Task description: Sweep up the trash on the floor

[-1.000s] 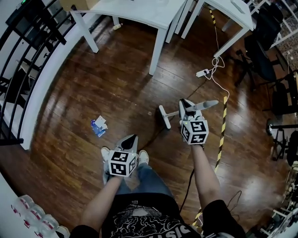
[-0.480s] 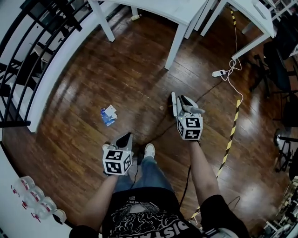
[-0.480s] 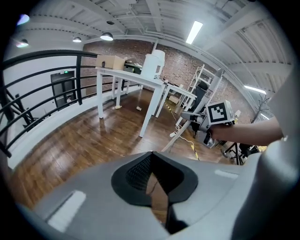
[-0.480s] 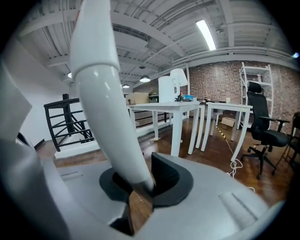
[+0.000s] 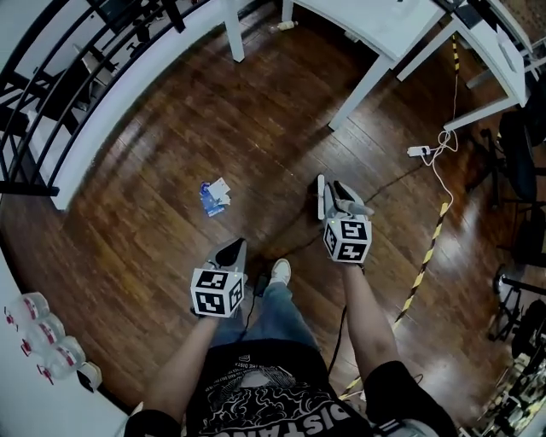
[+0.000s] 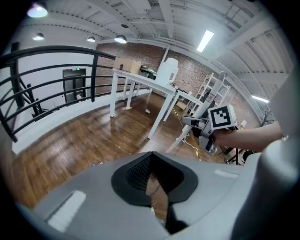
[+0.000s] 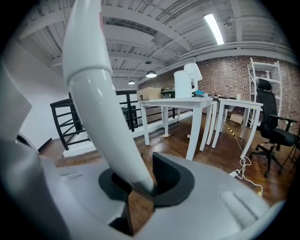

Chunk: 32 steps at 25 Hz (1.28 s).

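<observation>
The trash, a crumpled blue and white wrapper (image 5: 213,197), lies on the dark wood floor up and left of both grippers. My right gripper (image 5: 342,201) is shut on the white handle of a small broom (image 5: 321,196), whose head shows just left of the jaws. In the right gripper view the thick white handle (image 7: 93,93) rises from between the jaws of the right gripper (image 7: 140,187). My left gripper (image 5: 232,253) is lower left, near a white shoe (image 5: 280,271), with its dark pads together and nothing between them; the left gripper (image 6: 154,187) shows the same in its own view.
White tables (image 5: 384,26) stand at the top. A power strip with its cable (image 5: 418,151) and yellow-black tape (image 5: 426,256) run down the right side. A black railing (image 5: 51,85) curves along the left. Several bottles (image 5: 43,333) sit at lower left. A thin black cable (image 5: 294,247) crosses the floor.
The view has shifted so the tables and the wrapper sit further up and right. The broom has swung from lying crosswise to pointing along the right gripper. The left gripper stays shut.
</observation>
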Each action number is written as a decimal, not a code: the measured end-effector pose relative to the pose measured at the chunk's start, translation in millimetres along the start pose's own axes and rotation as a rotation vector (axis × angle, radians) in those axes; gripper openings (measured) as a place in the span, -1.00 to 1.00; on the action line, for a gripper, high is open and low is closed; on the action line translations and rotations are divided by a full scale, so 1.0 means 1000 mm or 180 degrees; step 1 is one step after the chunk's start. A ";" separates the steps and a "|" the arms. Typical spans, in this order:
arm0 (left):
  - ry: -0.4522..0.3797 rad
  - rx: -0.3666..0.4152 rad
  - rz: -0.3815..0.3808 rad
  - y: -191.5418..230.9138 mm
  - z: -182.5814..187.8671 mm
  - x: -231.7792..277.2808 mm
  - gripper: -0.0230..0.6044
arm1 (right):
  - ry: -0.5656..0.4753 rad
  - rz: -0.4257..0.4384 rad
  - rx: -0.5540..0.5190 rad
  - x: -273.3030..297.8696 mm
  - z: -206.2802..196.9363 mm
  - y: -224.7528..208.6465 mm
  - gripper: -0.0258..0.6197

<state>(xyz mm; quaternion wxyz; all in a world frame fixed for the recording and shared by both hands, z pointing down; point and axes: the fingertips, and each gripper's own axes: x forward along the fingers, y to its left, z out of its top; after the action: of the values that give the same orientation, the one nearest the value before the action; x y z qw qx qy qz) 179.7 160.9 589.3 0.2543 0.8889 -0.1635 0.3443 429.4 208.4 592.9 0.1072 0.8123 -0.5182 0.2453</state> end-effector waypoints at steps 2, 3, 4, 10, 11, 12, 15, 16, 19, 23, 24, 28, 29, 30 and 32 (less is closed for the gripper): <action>-0.0012 -0.0051 0.0031 0.020 -0.001 -0.010 -0.91 | 0.0014 0.0025 0.0003 0.007 0.003 0.022 -0.73; -0.0024 -0.0071 0.0042 0.030 -0.001 -0.016 -0.91 | 0.0023 0.0040 -0.0006 0.010 0.003 0.034 -0.73; -0.0036 -0.0088 0.0050 0.039 -0.001 -0.021 -0.91 | 0.0033 0.0058 -0.0020 0.014 0.004 0.046 -0.73; -0.0088 -0.0181 0.0098 0.099 -0.001 -0.049 -0.91 | 0.0079 0.0159 -0.0117 0.037 0.009 0.125 -0.72; -0.0096 -0.0191 0.0102 0.109 0.000 -0.053 -0.91 | 0.0078 0.0172 -0.0114 0.041 0.010 0.137 -0.72; -0.0103 -0.0200 0.0103 0.118 0.000 -0.056 -0.91 | 0.0074 0.0183 -0.0106 0.045 0.012 0.149 -0.72; -0.0120 -0.0228 0.0093 0.145 0.003 -0.063 -0.91 | 0.0050 0.0233 -0.0078 0.056 0.019 0.185 -0.72; -0.0119 -0.0236 0.0090 0.153 0.004 -0.064 -0.91 | 0.0041 0.0261 -0.0072 0.059 0.021 0.198 -0.72; -0.0100 -0.0254 0.0085 0.175 0.005 -0.067 -0.91 | 0.0013 0.0350 -0.0023 0.068 0.028 0.235 -0.72; -0.0123 -0.0258 0.0055 0.201 0.011 -0.071 -0.91 | -0.0042 0.0421 0.0086 0.082 0.039 0.273 -0.72; -0.0133 -0.0264 0.0056 0.208 0.012 -0.073 -0.91 | -0.0053 0.0445 0.0090 0.086 0.041 0.283 -0.72; -0.0155 -0.0320 0.0087 0.235 0.014 -0.081 -0.91 | -0.0065 0.0550 0.0092 0.099 0.050 0.317 -0.72; -0.0149 -0.0334 0.0095 0.241 0.014 -0.083 -0.91 | -0.0060 0.0571 0.0095 0.102 0.051 0.325 -0.72; -0.0141 -0.0350 0.0103 0.246 0.012 -0.085 -0.91 | -0.0054 0.0591 0.0096 0.104 0.051 0.332 -0.72; -0.0135 -0.0383 0.0114 0.255 0.010 -0.089 -0.91 | -0.0043 0.0627 0.0086 0.106 0.053 0.345 -0.72</action>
<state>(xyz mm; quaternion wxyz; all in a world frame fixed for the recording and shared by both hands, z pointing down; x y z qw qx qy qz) 3.0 -42.4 607.4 0.2976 0.8760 -0.2051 0.3194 172.3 -49.7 574.4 0.0682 0.7604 -0.5929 0.2560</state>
